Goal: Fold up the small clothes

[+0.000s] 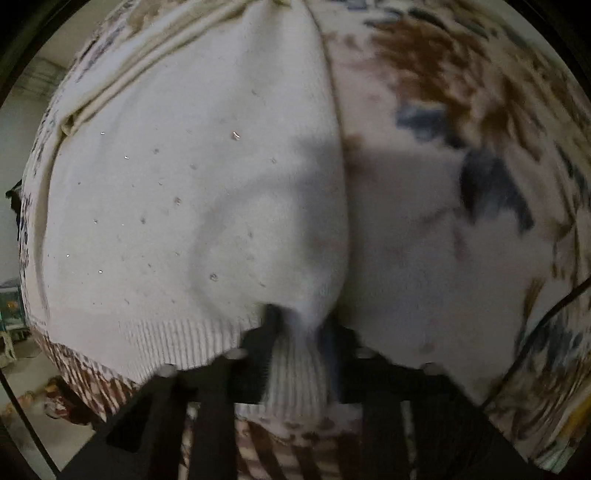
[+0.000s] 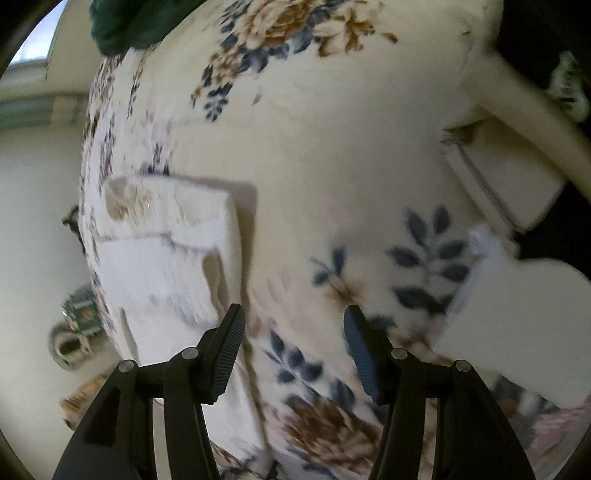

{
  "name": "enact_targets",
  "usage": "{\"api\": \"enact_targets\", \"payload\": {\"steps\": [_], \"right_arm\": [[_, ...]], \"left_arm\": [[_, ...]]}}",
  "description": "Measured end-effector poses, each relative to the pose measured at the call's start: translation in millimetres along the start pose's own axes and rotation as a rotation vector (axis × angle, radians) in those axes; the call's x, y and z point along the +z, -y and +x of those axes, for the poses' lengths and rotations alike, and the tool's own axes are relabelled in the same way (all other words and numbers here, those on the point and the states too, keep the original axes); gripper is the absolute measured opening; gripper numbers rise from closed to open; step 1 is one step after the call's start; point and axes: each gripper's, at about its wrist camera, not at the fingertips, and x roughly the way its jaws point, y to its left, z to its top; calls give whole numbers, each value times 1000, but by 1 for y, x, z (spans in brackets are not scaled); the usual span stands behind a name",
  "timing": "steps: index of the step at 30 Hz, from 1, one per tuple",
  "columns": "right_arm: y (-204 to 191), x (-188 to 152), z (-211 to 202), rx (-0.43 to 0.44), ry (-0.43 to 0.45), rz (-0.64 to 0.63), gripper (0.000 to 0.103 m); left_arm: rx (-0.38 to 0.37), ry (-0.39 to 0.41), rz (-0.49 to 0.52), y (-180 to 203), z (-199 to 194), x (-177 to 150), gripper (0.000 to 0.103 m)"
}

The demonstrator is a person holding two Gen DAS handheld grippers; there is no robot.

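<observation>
Your left tool (image 1: 295, 325) is black, and the sweater (image 1: 192, 206) it pinches is off-white knit with a ribbed hem and tiny glinting specks. Under it, the tabletop cover (image 1: 461, 147) is cream with brown blossoms and slate-blue leaves. Your right tool (image 2: 293, 332) is black too, with a blue ribbed pad on one finger. At centre left of its frame the folded pile (image 2: 162, 258) reads white and cream; at the upper left sits a dark green cloth (image 2: 125, 26).

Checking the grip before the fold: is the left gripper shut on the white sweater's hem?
Shut on it. The left gripper pinches the white sweater at its ribbed hem, fabric bunched between its fingers.
</observation>
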Motion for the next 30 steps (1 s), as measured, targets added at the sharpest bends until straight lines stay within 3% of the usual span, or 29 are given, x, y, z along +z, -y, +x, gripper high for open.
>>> {"api": "enact_targets", "payload": {"steps": [3, 8, 11, 13, 14, 15, 23, 30], "right_arm": [[-10, 16, 21, 66, 4, 23, 58], [-23, 44, 57, 163, -17, 78, 58], [-26, 54, 87, 180, -84, 118, 58], [-29, 56, 94, 159, -81, 127, 43], [-32, 57, 93, 153, -71, 117, 10], [-36, 57, 90, 140, -56, 102, 8], [-115, 52, 43, 40, 11, -68, 7], [-247, 45, 15, 11, 48, -196, 7]], "left_arm": [[-61, 59, -28, -6, -20, -10, 2], [-74, 99, -35, -12, -38, -19, 2], [-87, 130, -65, -21, -55, -16, 2], [-97, 143, -79, -25, -65, -17, 2], [-100, 157, -91, -31, -74, -19, 2], [-108, 161, -102, -36, -78, -21, 2], [-183, 220, -316, -130, -122, -33, 2], [-279, 262, -536, -249, -134, -54, 2]]}}
